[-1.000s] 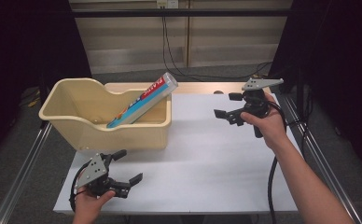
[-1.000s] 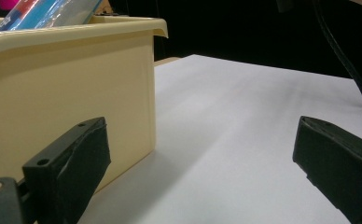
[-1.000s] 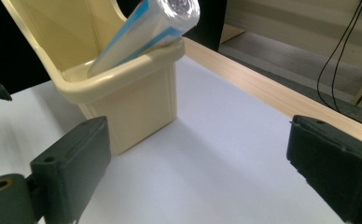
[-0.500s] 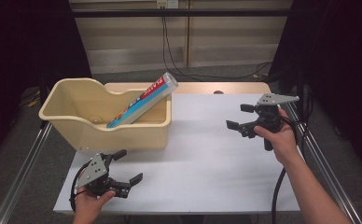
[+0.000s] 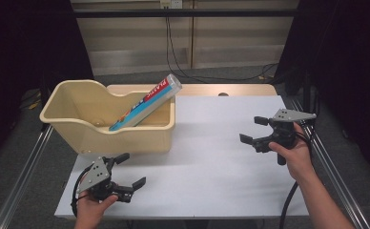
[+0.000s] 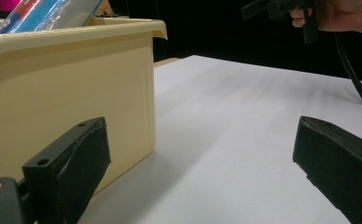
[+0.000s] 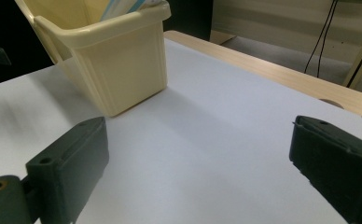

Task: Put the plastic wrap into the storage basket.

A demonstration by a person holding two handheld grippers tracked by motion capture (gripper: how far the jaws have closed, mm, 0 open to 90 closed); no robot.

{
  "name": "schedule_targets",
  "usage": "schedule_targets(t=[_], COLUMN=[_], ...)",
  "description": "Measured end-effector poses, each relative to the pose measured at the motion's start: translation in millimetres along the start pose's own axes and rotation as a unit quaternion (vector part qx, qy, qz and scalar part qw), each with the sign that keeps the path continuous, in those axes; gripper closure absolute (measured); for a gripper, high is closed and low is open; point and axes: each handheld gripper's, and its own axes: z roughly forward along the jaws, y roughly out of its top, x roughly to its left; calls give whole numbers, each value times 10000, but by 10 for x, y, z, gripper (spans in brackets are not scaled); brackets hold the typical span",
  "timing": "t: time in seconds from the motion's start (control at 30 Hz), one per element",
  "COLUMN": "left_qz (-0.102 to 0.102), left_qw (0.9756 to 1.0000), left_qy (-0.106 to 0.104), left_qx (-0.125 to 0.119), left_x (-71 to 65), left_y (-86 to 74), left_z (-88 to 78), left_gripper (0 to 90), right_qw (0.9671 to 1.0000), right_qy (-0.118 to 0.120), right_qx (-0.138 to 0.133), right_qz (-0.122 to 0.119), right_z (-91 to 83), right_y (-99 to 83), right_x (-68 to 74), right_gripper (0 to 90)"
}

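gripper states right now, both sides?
Left gripper: open, holding nothing, low over the table beside the bin.
Right gripper: open, holding nothing, above the table's right side.

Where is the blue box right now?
In the high view, the blue box leans inside the yellow bin at the table's left, its top poking over the back rim.

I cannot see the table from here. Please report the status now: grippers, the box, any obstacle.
Left gripper open, empty. Right gripper open, empty. Plastic wrap box leans in beige tub, end over rim. Nothing in the way.
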Motion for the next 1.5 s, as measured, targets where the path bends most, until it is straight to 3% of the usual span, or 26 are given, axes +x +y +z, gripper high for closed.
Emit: schedule_targets(t=[0.77,1.5], left_qz=[9,11], left_qw=[10000,10000], left_qy=[-6,-22], left_qx=[-30,-12], left_x=[1,-4], left_y=[4,9], left_z=[5,13], left_gripper=[37,37], right_qw=[9998,9992], right_qy=[-198,-323], right_qx=[-33,-132], right_qz=[94,214], right_z=[-239,-394], right_y=[-453,-796], right_x=[58,6], right_gripper=[42,40])
